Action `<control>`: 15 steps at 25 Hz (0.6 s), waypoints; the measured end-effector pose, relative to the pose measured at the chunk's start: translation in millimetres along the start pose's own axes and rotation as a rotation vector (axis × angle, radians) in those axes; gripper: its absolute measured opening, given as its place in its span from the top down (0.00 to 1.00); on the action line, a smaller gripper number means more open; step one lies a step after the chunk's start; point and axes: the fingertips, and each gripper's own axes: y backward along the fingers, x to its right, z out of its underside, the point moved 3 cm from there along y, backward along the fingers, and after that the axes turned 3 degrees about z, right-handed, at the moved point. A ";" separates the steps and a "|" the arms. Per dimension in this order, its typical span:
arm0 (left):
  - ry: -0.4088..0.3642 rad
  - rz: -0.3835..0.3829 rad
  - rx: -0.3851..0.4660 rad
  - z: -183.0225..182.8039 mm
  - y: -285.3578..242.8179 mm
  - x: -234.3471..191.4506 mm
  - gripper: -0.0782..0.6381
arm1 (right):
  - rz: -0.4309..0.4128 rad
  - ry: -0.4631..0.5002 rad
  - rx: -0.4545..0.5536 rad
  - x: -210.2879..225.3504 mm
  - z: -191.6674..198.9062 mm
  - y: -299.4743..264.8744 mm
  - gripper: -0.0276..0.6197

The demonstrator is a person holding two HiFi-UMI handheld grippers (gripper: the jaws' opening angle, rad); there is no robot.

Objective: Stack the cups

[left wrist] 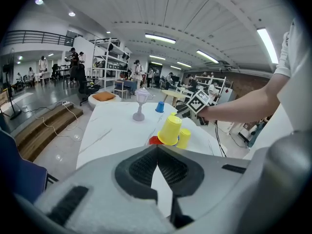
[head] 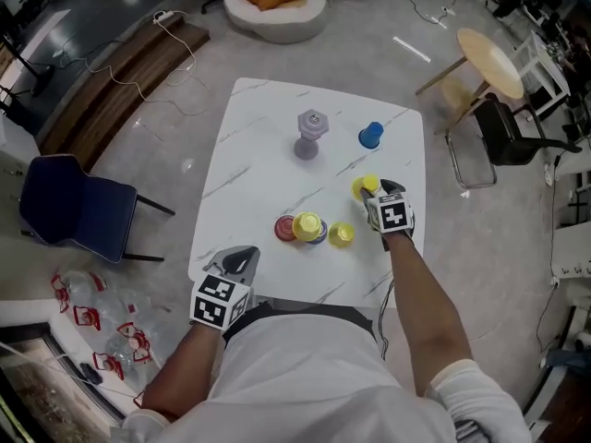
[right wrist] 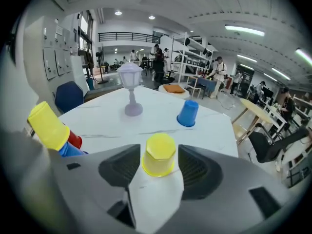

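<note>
A yellow cup (right wrist: pixel 158 155) stands upside down on the white table (head: pixel 268 169) between the jaws of my right gripper (right wrist: pixel 159 149), which is open around it at the table's right side (head: pixel 377 192). Left of it a tilted yellow cup (head: pixel 308 225) tops a blue cup, with a red cup (head: pixel 284 229) and another yellow cup (head: pixel 341 234) beside them. A single blue cup (head: pixel 370 135) stands upside down farther back. My left gripper (head: pixel 247 253) hovers at the near edge, shut and empty (left wrist: pixel 156 149).
A purple lamp-shaped ornament (head: pixel 312 135) stands at the back of the table. A blue chair (head: pixel 78 206) is on the floor to the left, a round wooden table (head: pixel 488 61) and a black chair (head: pixel 503 132) to the right. Cables trail across the floor.
</note>
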 end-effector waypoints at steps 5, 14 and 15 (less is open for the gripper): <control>0.001 -0.009 -0.009 0.9 -1.4 -0.2 0.88 | -0.009 0.020 0.001 1.0 -5.1 -5.5 0.63; -0.050 0.057 0.003 -10.1 -12.0 1.6 0.88 | -0.077 0.033 0.207 -50.9 -43.4 103.3 0.64; -0.059 0.068 0.003 -11.0 -13.3 2.1 0.88 | -0.086 0.044 0.211 -59.6 -42.9 112.8 0.64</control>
